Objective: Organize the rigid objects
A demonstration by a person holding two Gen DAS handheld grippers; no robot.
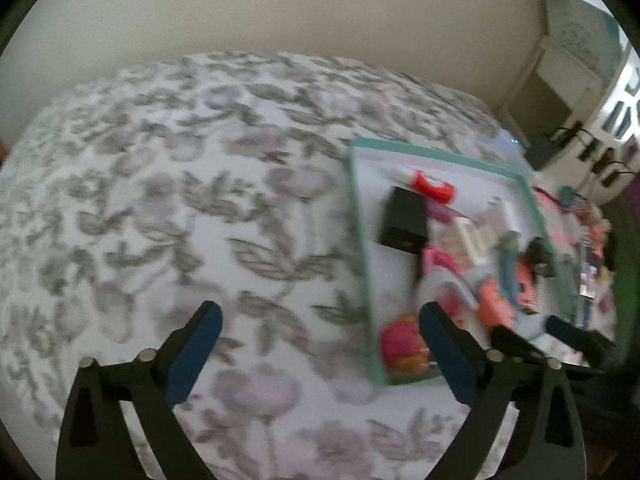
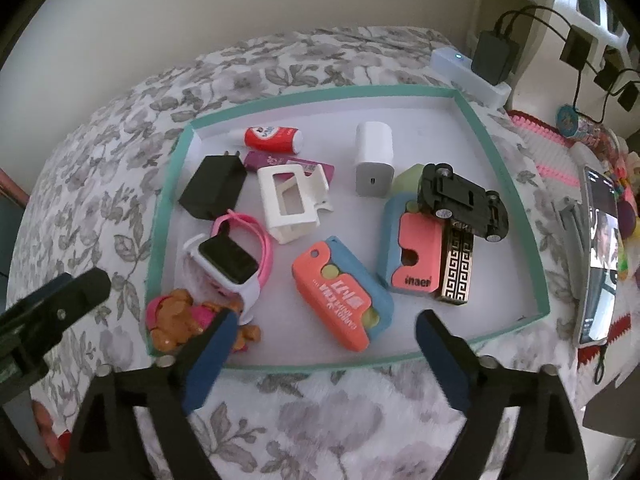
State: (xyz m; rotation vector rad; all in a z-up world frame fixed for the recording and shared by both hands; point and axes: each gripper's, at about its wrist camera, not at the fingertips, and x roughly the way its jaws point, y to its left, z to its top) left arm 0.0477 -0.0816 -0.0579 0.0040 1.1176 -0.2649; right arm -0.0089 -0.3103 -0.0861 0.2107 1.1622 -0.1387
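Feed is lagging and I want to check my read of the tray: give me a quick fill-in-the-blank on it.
1. The black toy car lies ____ side up.
2. The tray rim is ____ in colour.
3. The smartwatch strap is ____.
4. The right gripper jaws stand ____, nothing between them.

Missing words: under; teal; pink; open

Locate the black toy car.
Right wrist view: the black toy car lies upside down at the tray's right side, atop the gold-patterned case.
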